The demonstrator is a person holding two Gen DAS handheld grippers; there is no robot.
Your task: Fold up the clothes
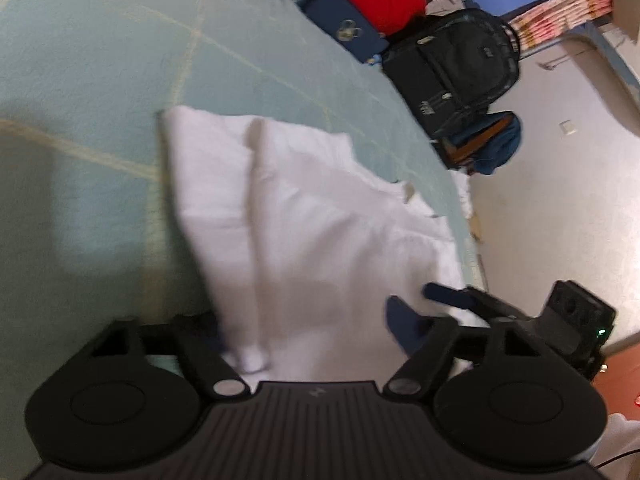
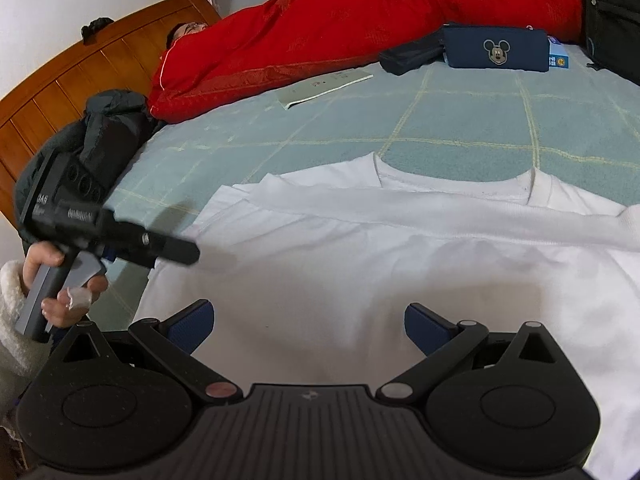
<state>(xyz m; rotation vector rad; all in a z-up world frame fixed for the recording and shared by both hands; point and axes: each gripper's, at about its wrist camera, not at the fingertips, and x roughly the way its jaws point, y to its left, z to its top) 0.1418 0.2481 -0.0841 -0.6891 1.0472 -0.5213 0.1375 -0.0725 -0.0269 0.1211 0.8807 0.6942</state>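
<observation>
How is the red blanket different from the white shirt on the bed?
The red blanket is bright red, while the white shirt is plain white. The red blanket lies bunched in a long heap along the far side of the bed; the white shirt lies spread nearly flat at the near side, neckline facing away. The red blanket looks puffy and thick; the white shirt looks thin. Both rest on the same pale green checked bedcover.

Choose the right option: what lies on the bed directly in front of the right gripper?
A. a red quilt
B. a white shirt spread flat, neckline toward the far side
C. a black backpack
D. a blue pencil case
B: in the right wrist view the white shirt spreads on the green bedcover beyond the right gripper.
</observation>
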